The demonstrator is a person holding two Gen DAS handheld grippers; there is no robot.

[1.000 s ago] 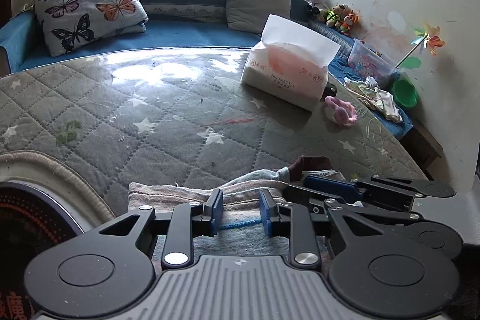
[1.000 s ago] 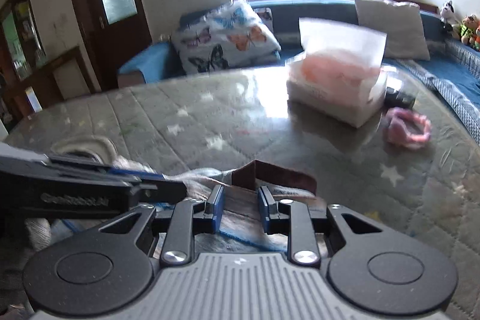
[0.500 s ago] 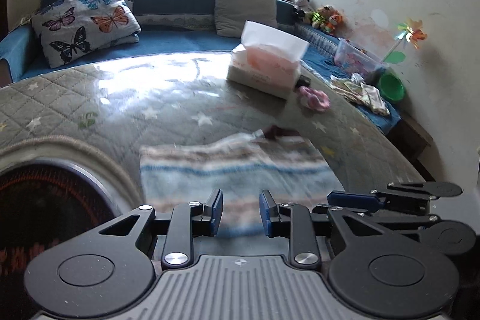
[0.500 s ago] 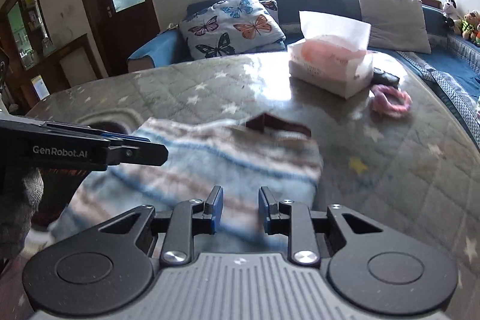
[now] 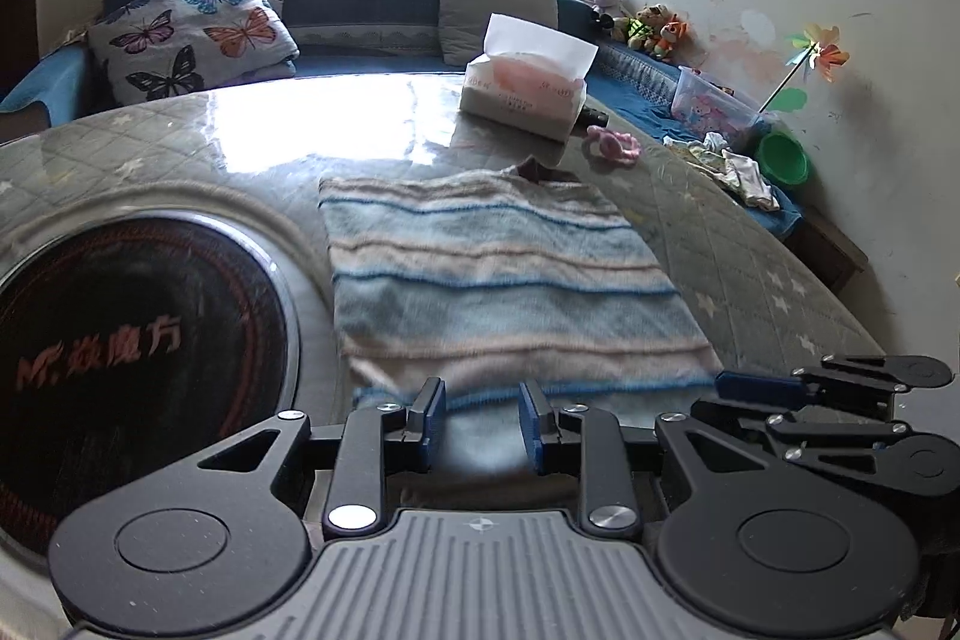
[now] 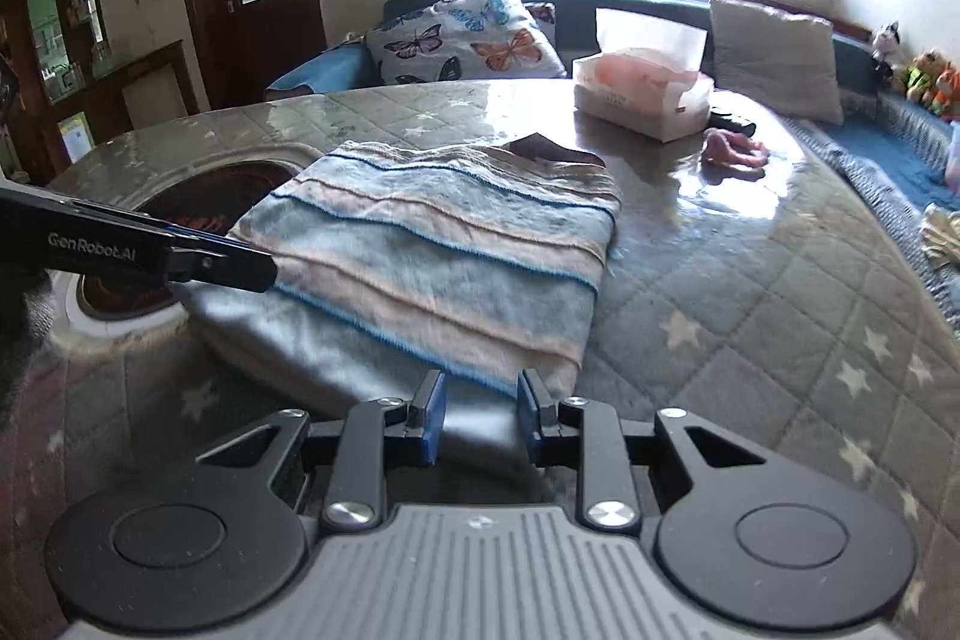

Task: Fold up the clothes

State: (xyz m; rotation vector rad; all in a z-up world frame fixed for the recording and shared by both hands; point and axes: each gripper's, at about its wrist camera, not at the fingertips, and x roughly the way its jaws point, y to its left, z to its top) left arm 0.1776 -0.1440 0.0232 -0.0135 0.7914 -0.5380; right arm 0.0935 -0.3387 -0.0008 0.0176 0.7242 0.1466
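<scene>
A blue, beige and grey striped garment (image 5: 498,280) lies as a flat rectangle on the quilted table (image 5: 750,268); a dark brown collar bit peeks out at its far edge. My left gripper (image 5: 477,424) is shut on the garment's near edge, where blurred cloth fills the gap between its blue pads. In the right wrist view the garment (image 6: 444,256) has its near edge raised off the table, and my right gripper (image 6: 477,418) is shut on that edge. The left gripper (image 6: 264,274) shows there at the garment's near-left corner. The right gripper (image 5: 726,385) sits at the near-right corner.
A round dark cooktop inset (image 5: 120,340) lies left of the garment. A tissue box (image 5: 522,99) and a pink toy (image 5: 612,144) sit on the far side of the table. A sofa with a butterfly pillow (image 5: 192,39) runs behind. The table drops off at the right.
Both grippers have pulled back toward me with the cloth in them. The garment went from a bunched heap to a spread rectangle, and its near edge is lifted.
</scene>
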